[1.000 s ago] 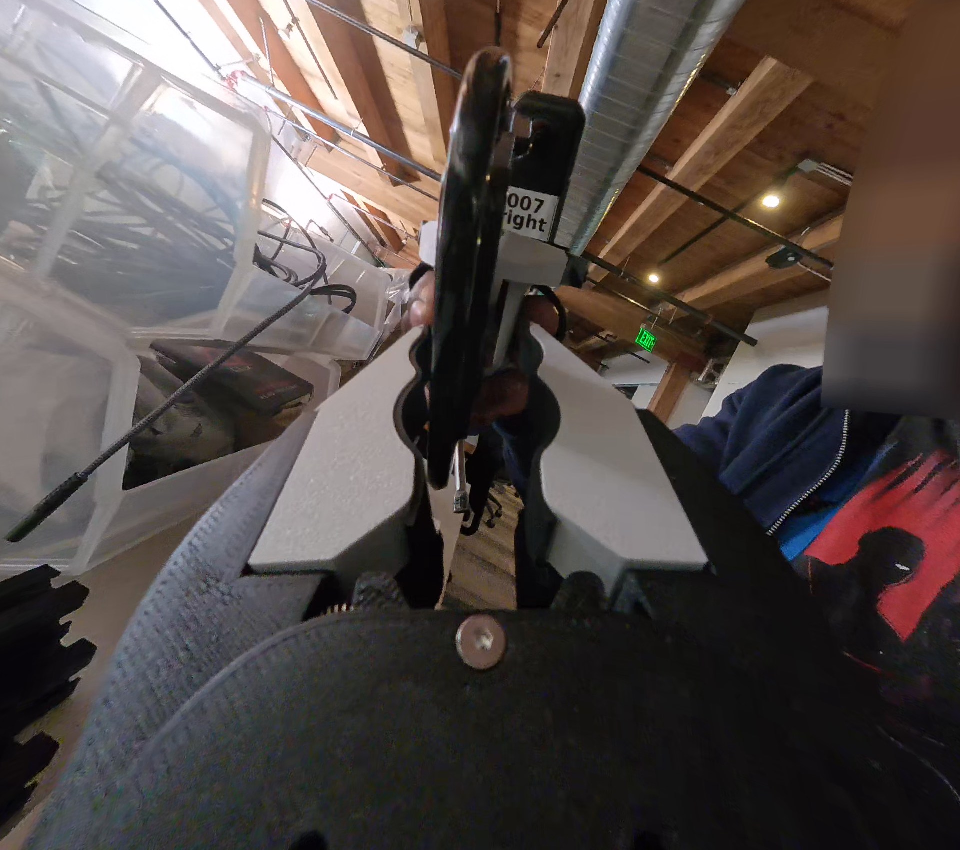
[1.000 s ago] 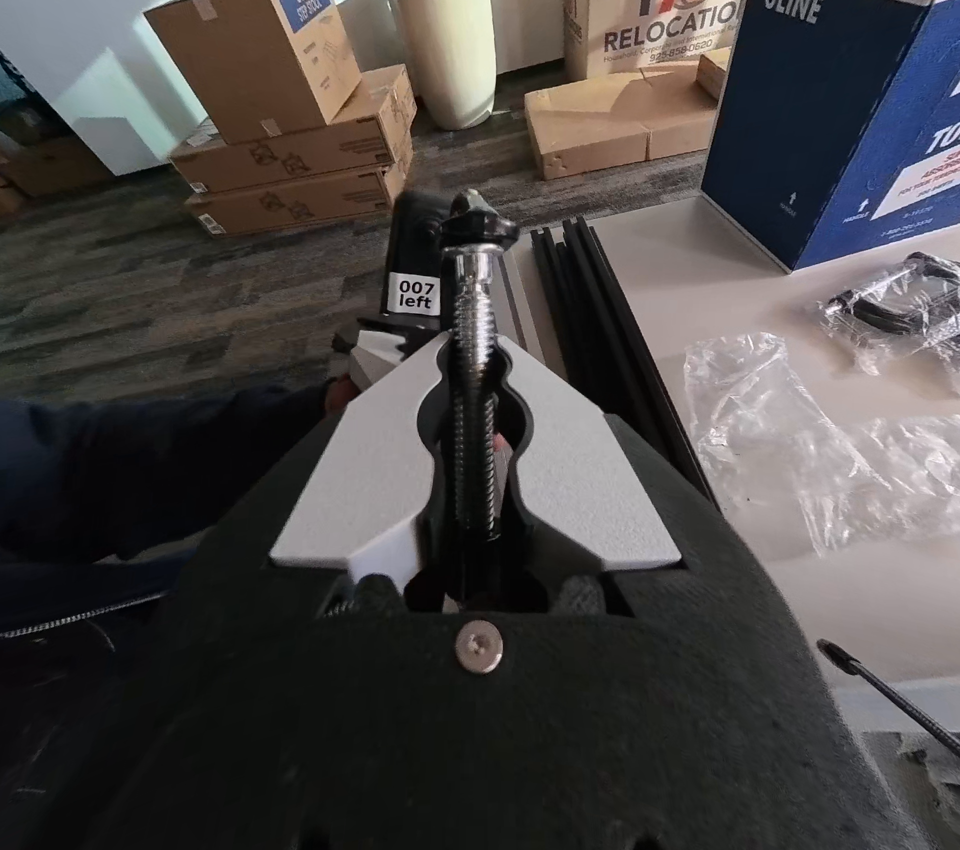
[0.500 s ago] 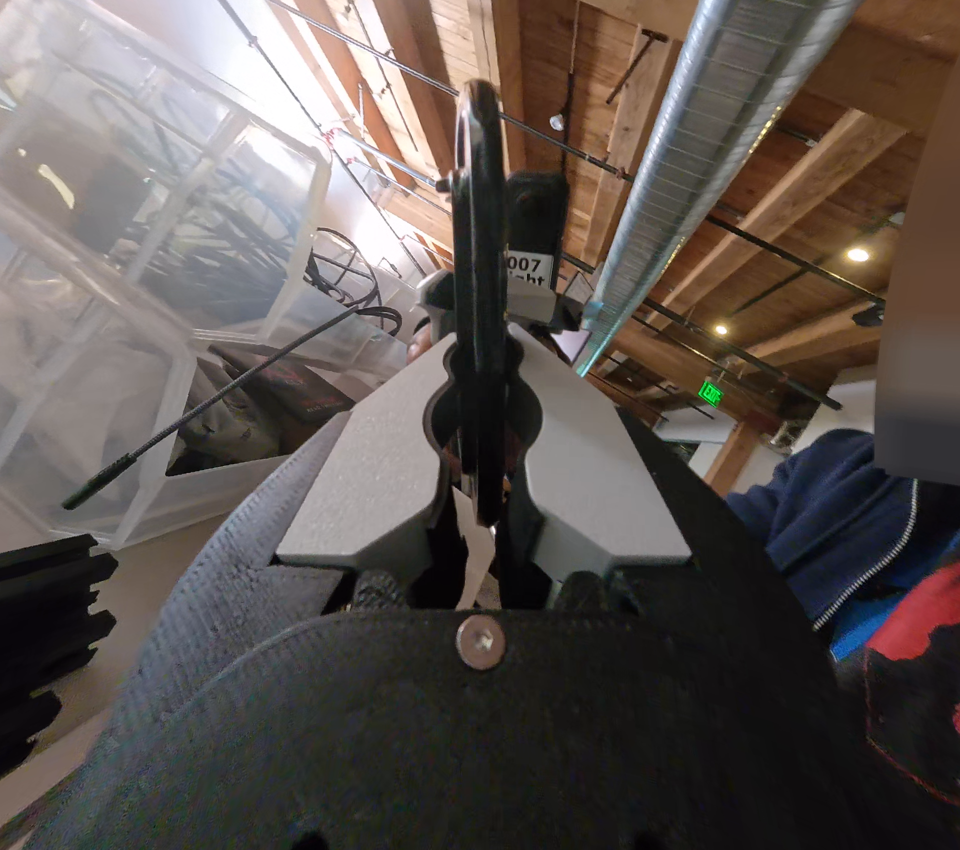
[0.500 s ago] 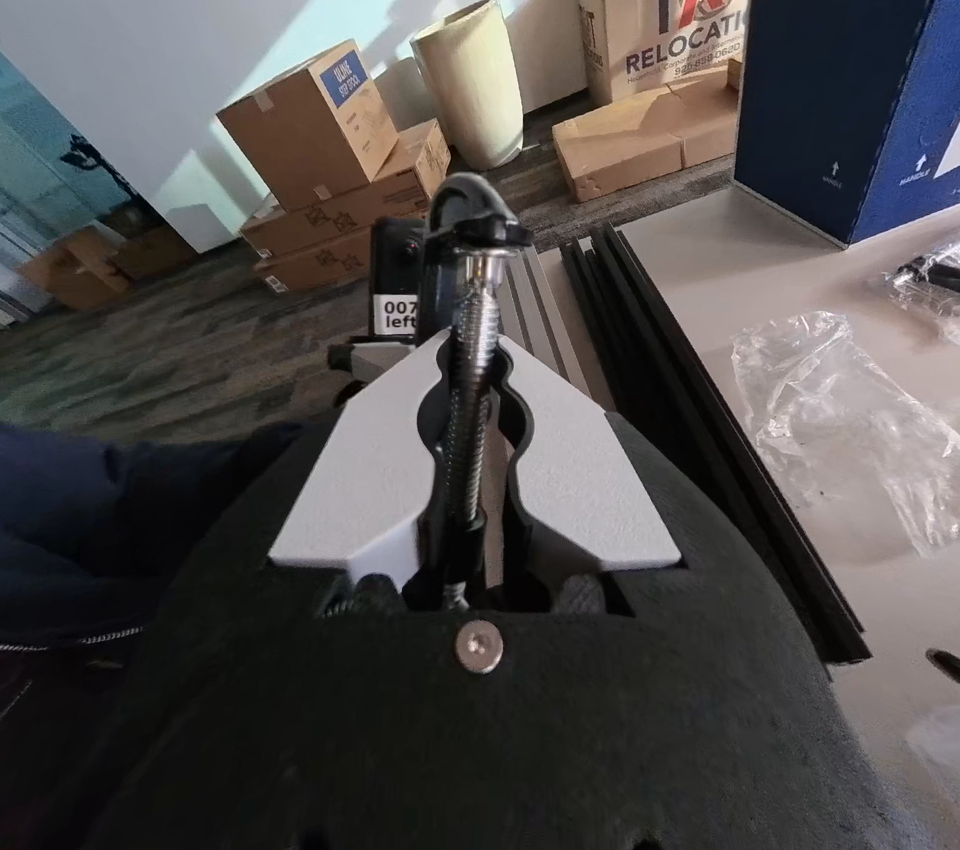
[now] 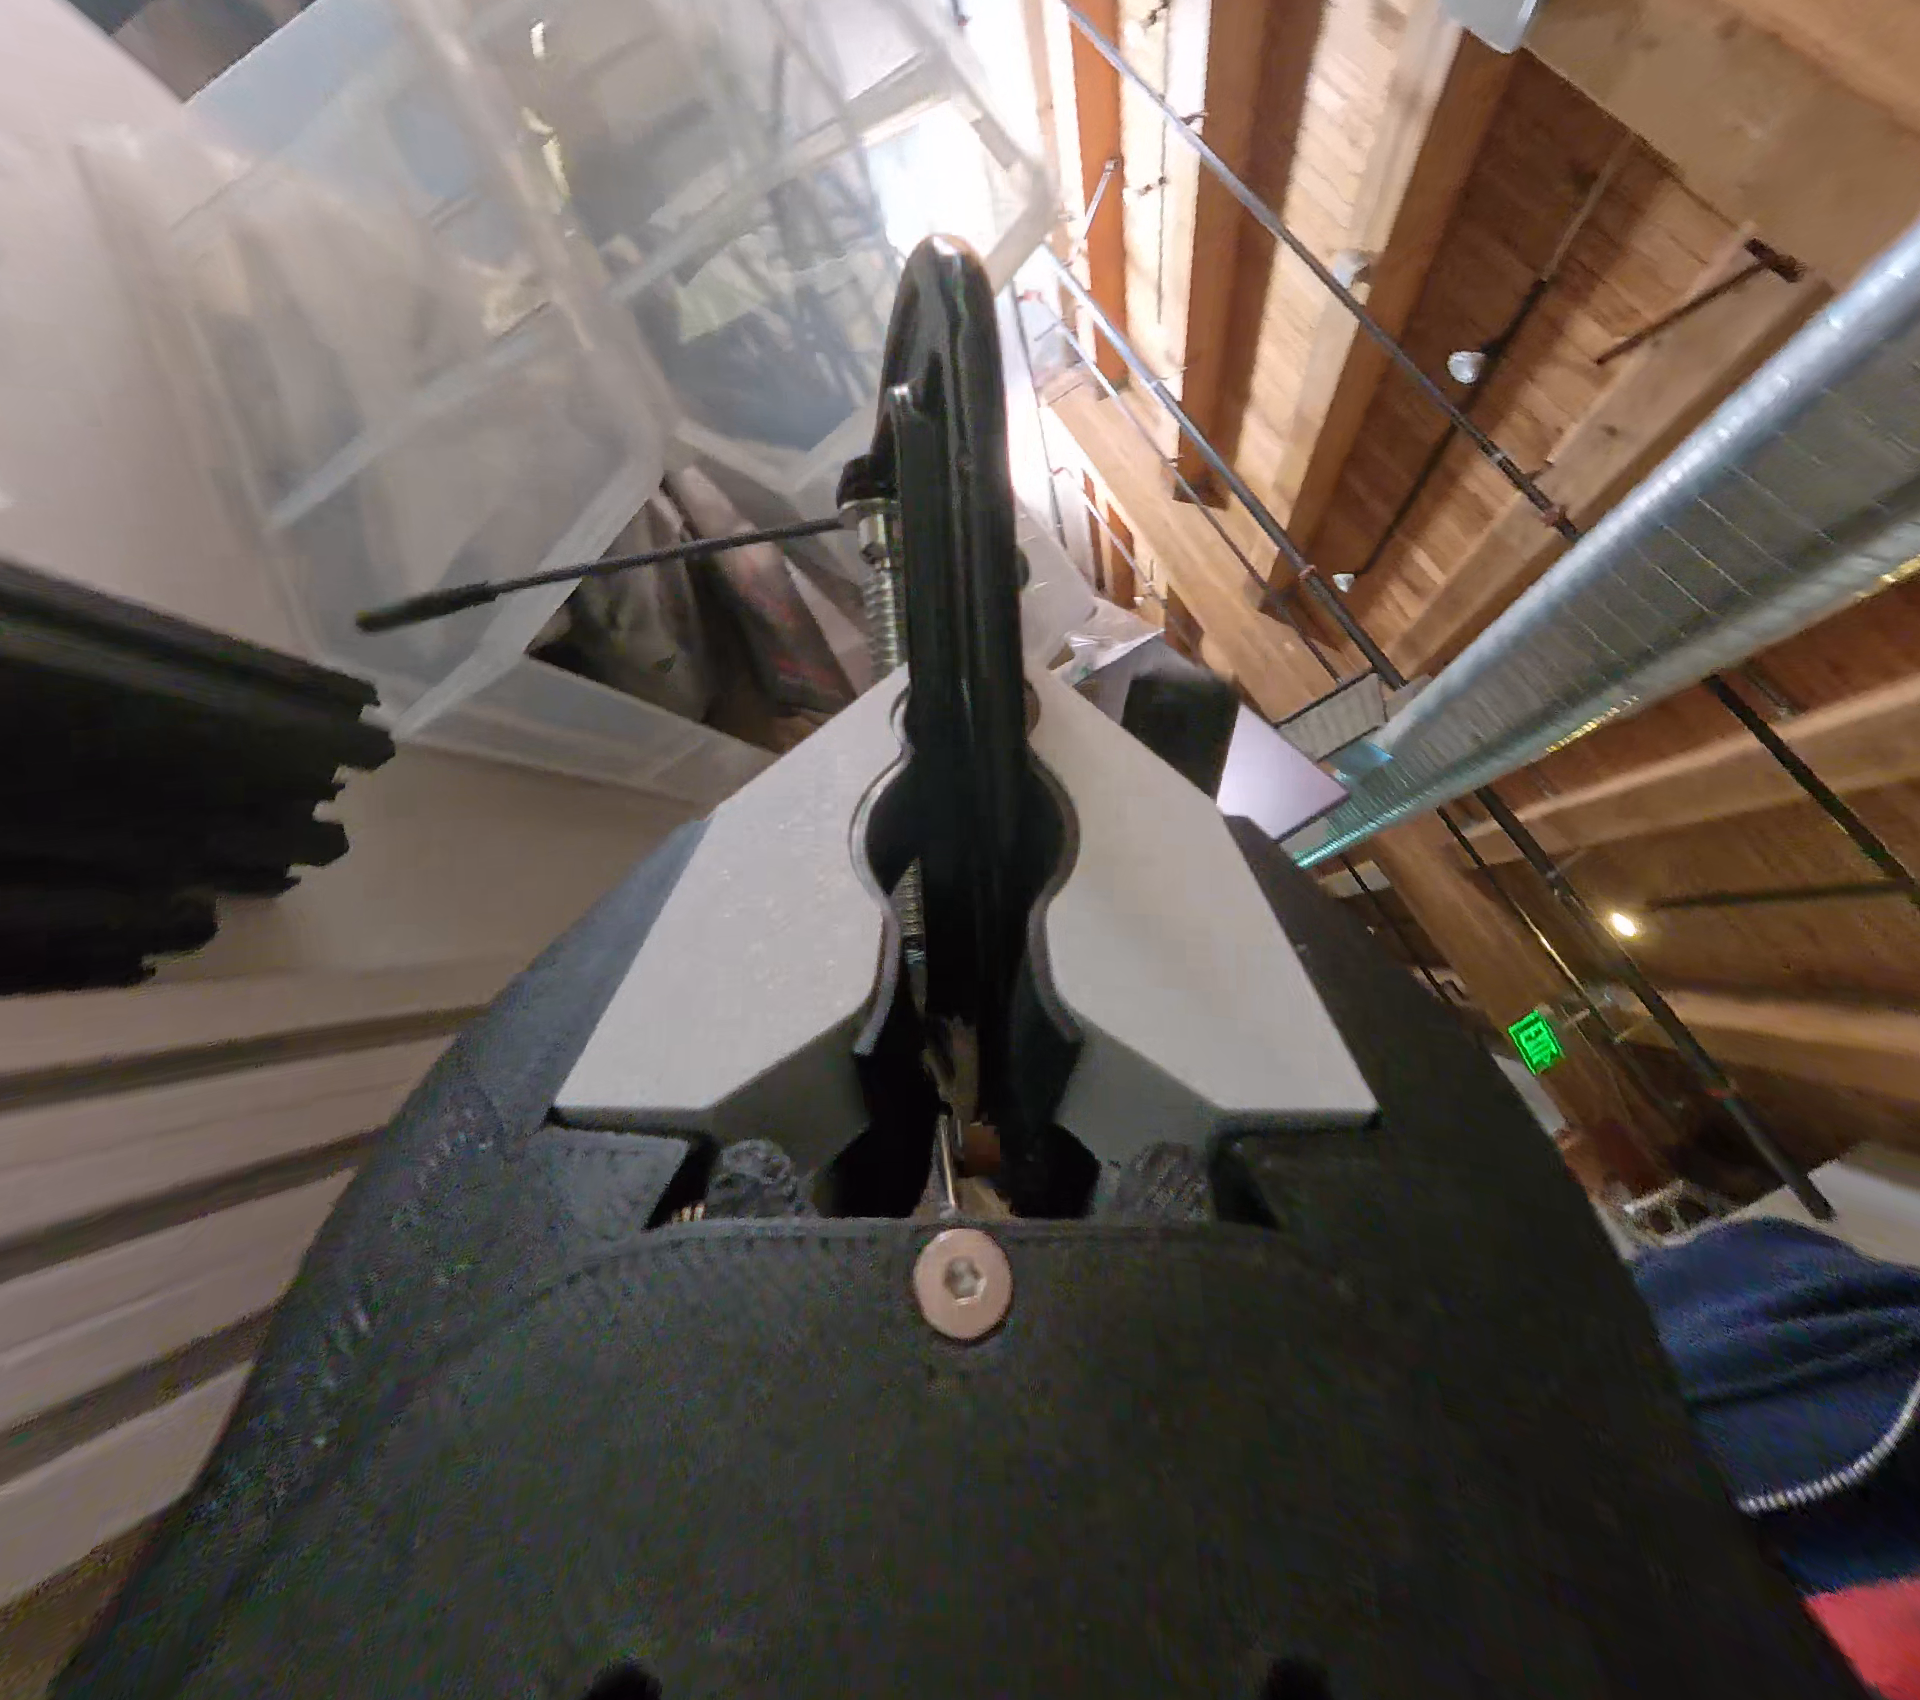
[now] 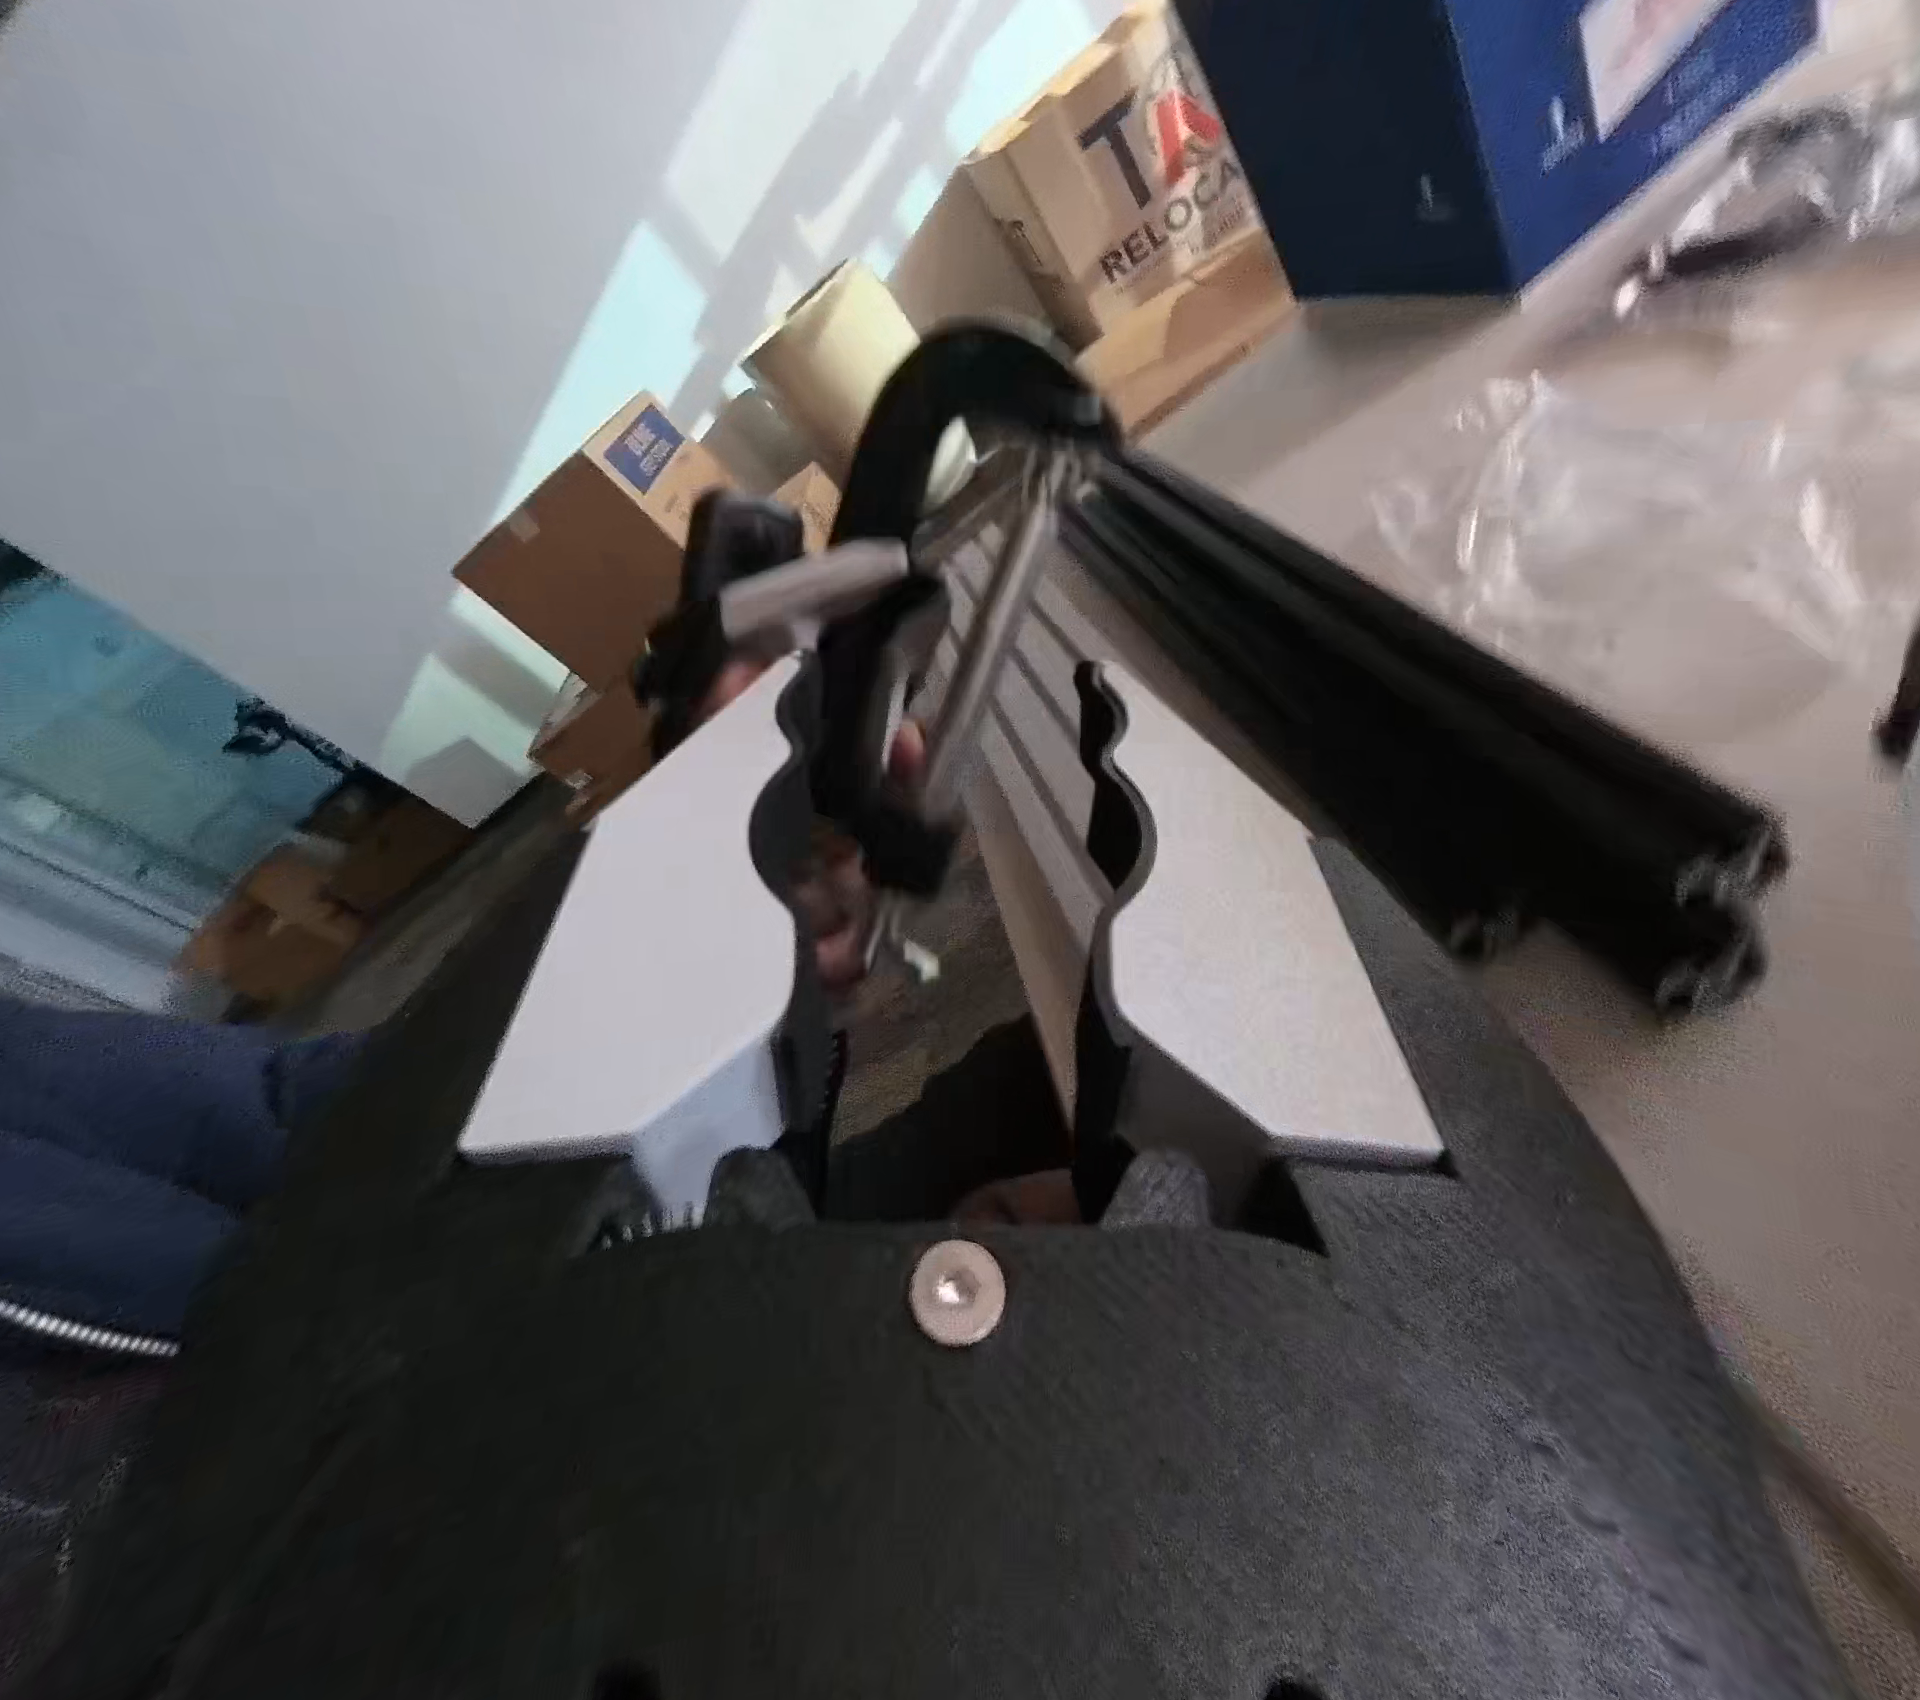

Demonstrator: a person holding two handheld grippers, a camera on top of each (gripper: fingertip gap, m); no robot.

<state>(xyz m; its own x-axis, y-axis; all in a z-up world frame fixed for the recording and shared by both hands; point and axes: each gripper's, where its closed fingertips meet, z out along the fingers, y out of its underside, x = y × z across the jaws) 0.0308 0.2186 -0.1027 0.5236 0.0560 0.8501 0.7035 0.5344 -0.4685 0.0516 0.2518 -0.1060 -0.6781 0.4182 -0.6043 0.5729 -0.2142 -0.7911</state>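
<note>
A black C-clamp [image 5: 951,507] with a silver threaded screw [image 5: 883,601] sticks up between the fingers of my left gripper [image 5: 961,715], which is shut on the clamp's black frame. In the right wrist view the same clamp [image 6: 904,528] hangs in front, its silver handle bar [image 6: 810,601] pointing left. My right gripper [image 6: 940,694] is open, its white fingers [image 6: 644,954] spread on either side of the clamp's lower end and not gripping it. The view is blurred. A hand shows behind the clamp.
Black aluminium rails [image 6: 1403,736] lie on the beige table [image 6: 1662,1131], with clear plastic bags [image 6: 1610,507] and a blue box [image 6: 1455,40] beyond. Cardboard boxes [image 6: 582,549] stand on the floor. Clear storage bins [image 5: 468,300] and a thin black rod [image 5: 603,575] are to the left.
My right gripper has opened and let go of the clamp's screw. Both views have swung and tilted. My left gripper stays shut on the clamp.
</note>
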